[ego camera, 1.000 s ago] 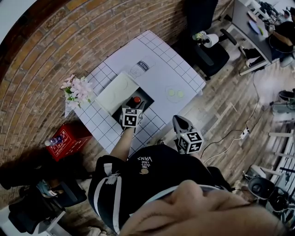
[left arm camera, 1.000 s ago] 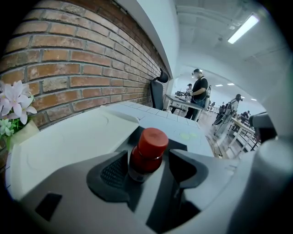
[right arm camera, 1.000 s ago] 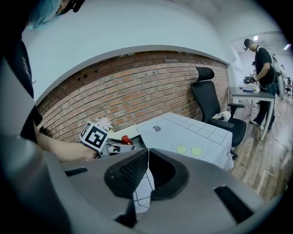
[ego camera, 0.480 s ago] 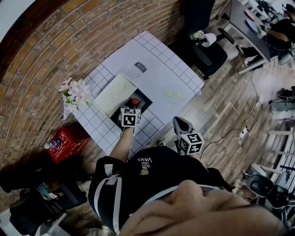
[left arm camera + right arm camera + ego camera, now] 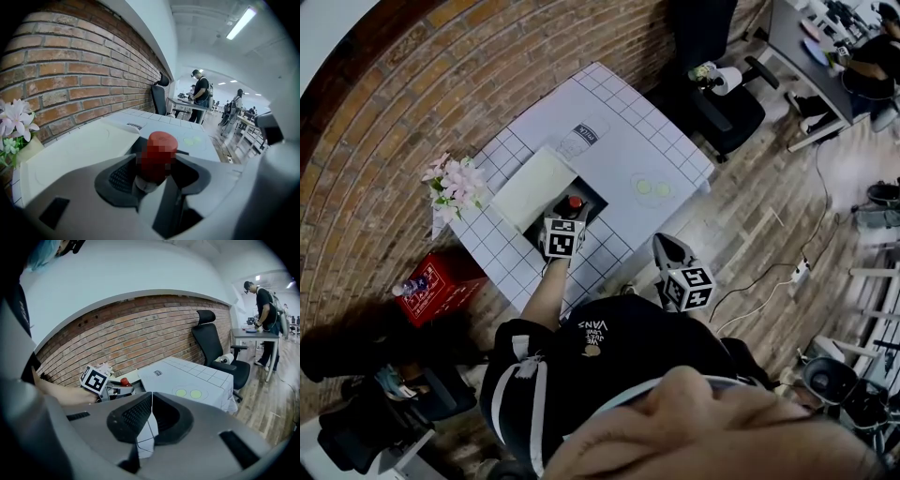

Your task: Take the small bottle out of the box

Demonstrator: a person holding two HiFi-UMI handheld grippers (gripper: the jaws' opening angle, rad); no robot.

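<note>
Here the left claw [image 5: 156, 176] has just been closing, and its jaws now sit against both sides of the small bottle [image 5: 161, 140], gripping it below the red cap. The bottle stands upright inside the black box [image 5: 592, 199], with its cap poking above the rim. The claw tilts forward and down into the box. Behind it the person's left forearm [image 5: 546, 291] reaches straight out from the body over the near edge of the tabletop [image 5: 619, 131].

The box's white lid [image 5: 534, 186] lies folded open on the side toward the brick wall. Past the box, the white checked cloth carries two pale green circles [image 5: 654, 187]. A bunch of pink flowers [image 5: 455, 183] stands at the tabletop's corner by the wall.

The right claw [image 5: 151, 401] is closed, jaws pressed together with nothing between them. It is held off the near edge of the tabletop, well apart from the box, and points toward the tabletop at a slight downward slant. A black office chair [image 5: 722, 103] stands beyond the far corner.
</note>
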